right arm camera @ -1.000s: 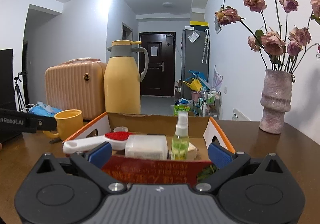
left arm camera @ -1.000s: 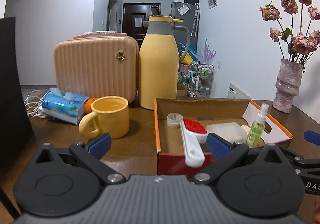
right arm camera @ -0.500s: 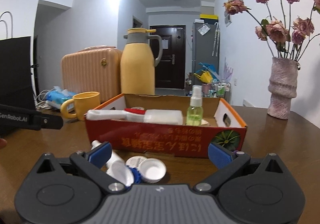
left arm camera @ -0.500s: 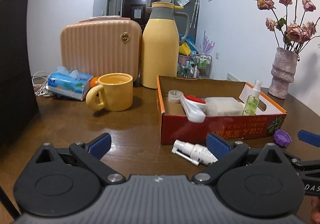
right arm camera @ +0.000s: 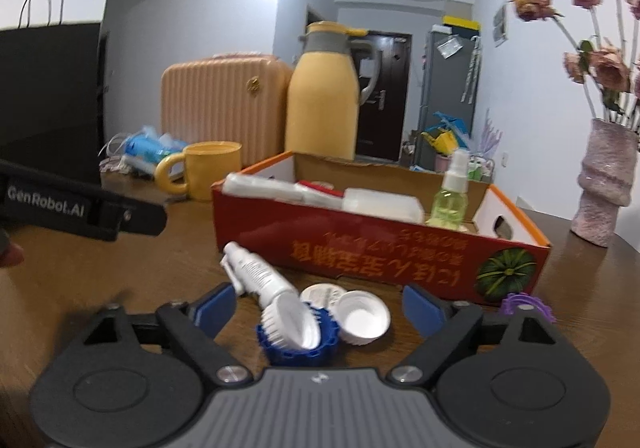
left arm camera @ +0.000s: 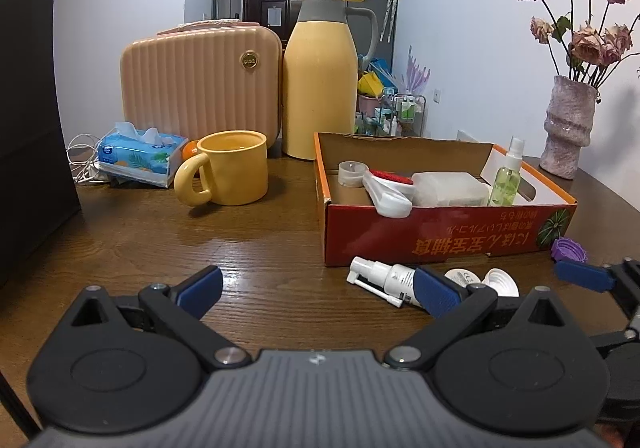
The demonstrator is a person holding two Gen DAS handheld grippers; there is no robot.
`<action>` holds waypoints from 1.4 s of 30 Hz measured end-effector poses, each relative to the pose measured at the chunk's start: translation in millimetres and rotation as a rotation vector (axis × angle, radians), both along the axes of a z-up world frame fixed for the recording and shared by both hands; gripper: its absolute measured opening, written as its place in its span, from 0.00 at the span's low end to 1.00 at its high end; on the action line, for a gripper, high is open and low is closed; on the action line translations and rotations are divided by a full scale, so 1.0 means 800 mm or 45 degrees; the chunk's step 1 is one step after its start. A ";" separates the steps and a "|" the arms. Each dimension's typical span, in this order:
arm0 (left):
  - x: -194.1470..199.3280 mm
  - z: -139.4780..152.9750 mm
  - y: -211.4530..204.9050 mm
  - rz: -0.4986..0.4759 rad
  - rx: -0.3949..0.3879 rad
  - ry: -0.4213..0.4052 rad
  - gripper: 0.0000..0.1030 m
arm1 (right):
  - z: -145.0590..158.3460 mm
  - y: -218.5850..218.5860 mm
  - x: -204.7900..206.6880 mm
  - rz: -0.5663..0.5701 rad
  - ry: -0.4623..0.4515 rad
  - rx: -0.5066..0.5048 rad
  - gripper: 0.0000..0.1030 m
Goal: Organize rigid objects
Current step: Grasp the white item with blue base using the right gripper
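Blue-padded right tongs (right arm camera: 320, 306) are closing around loose caps (right arm camera: 364, 318), not yet touching; left tongs (left arm camera: 320, 288) gape empty.

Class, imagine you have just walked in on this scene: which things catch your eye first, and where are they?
The tall yellow jug stands at the back of the table, beside a ribbed peach case. In front sits a red cardboard box holding a green spray bottle. Dried roses in a vase stand on the far right.
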State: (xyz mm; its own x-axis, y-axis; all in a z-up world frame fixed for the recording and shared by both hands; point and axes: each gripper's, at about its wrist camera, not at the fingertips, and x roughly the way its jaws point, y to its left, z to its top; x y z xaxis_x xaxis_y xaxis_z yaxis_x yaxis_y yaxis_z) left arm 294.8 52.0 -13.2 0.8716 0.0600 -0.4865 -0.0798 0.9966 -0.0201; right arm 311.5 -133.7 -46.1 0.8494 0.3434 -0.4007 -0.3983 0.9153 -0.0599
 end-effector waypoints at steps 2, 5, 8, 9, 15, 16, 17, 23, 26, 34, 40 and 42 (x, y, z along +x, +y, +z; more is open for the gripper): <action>0.001 -0.003 0.002 0.002 0.013 0.007 1.00 | -0.003 0.009 0.003 0.015 0.019 -0.027 0.79; 0.003 -0.005 0.009 0.020 0.015 0.019 1.00 | -0.006 0.016 0.006 0.021 0.041 -0.052 0.68; 0.003 -0.006 0.016 0.032 0.009 0.026 1.00 | -0.007 0.018 0.009 0.022 0.062 -0.055 0.57; 0.003 -0.006 0.017 0.036 0.008 0.027 1.00 | -0.008 0.019 0.011 0.026 0.072 -0.051 0.52; 0.000 -0.005 0.020 0.030 -0.004 0.015 1.00 | -0.010 0.026 0.023 0.070 0.131 -0.028 0.25; 0.000 -0.005 0.019 0.026 -0.005 0.015 1.00 | -0.011 0.027 0.025 0.078 0.139 -0.026 0.18; 0.000 -0.004 0.019 0.023 -0.006 0.015 1.00 | -0.011 0.027 0.026 0.087 0.146 -0.020 0.14; 0.000 -0.004 0.019 0.019 -0.007 0.015 1.00 | -0.008 0.023 0.023 0.095 0.122 0.019 0.12; 0.000 -0.005 0.019 0.019 -0.008 0.015 1.00 | -0.007 0.021 0.021 0.098 0.112 0.035 0.12; 0.001 -0.007 0.016 0.013 -0.010 0.018 1.00 | 0.006 0.000 0.012 0.071 0.041 0.117 0.12; 0.006 -0.014 0.011 0.006 -0.010 0.016 1.00 | 0.014 -0.021 0.012 0.027 0.002 0.160 0.12; 0.006 -0.015 0.010 0.001 -0.014 0.013 1.00 | 0.016 -0.029 0.012 0.010 -0.011 0.165 0.12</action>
